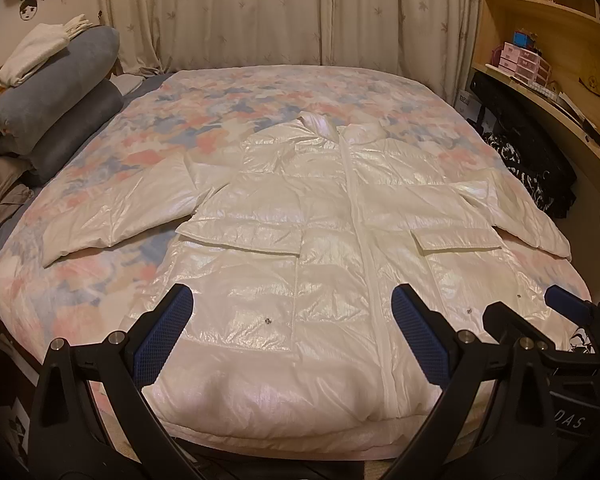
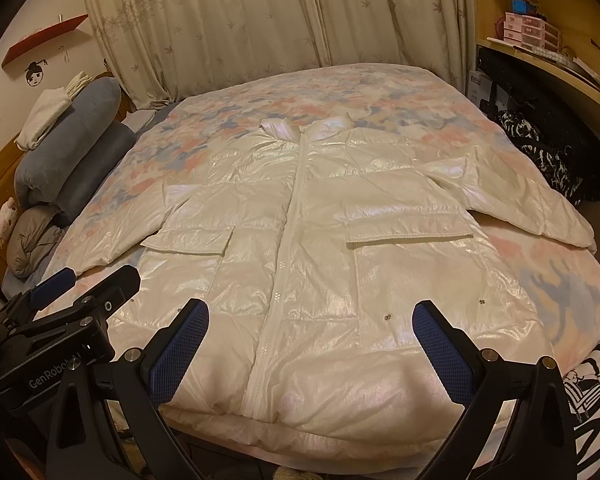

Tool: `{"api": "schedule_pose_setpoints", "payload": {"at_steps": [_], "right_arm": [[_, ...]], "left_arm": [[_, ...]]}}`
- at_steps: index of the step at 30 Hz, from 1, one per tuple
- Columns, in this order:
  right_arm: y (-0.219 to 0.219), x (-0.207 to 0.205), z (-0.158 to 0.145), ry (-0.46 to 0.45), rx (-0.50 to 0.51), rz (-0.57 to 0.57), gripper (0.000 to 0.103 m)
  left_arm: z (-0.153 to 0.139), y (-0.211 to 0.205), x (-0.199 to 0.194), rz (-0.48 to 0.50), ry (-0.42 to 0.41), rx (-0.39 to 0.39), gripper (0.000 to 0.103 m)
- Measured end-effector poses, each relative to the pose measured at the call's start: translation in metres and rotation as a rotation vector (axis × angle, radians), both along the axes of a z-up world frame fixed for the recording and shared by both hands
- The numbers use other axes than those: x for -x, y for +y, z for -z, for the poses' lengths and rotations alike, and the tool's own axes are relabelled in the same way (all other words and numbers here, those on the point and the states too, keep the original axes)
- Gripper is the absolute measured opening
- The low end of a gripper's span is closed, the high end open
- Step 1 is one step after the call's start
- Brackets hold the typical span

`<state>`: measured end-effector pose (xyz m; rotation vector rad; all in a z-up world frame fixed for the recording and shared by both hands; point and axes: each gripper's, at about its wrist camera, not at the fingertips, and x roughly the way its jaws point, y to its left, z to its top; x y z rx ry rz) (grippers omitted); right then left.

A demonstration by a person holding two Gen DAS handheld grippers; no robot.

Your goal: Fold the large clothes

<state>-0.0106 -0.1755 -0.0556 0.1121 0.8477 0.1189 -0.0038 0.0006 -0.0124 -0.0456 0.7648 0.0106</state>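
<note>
A large shiny white puffer coat (image 1: 320, 216) (image 2: 312, 216) lies flat, front up and zipped, on the bed, collar far, hem toward me. Both sleeves are spread out, one to the left (image 1: 112, 216) and one to the right (image 2: 536, 204). My left gripper (image 1: 292, 300) hovers open above the coat's hem with nothing between its blue pads. My right gripper (image 2: 310, 316) is also open and empty above the hem, a little further right. Each gripper shows at the edge of the other's view: the right gripper (image 1: 528, 304) and the left gripper (image 2: 96, 280).
The bed (image 1: 100, 280) has a floral quilt in pink and blue. Rolled blue bedding and a folded white towel (image 1: 32, 56) are stacked at far left. Curtains (image 2: 260, 20) hang behind. Wooden shelves (image 1: 548, 40) and dark patterned clothes (image 2: 540, 152) stand on the right.
</note>
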Motion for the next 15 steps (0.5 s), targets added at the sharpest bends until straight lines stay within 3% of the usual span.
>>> {"api": "schedule_pose_setpoints", "payload": {"at_steps": [15], "right_arm": [[-0.0017, 0.0012, 0.0026, 0.002, -0.005, 0.001, 0.103]], "left_arm": [[0.0011, -0.0001, 0.0005, 0.002, 0.002, -0.003, 0.098]]}}
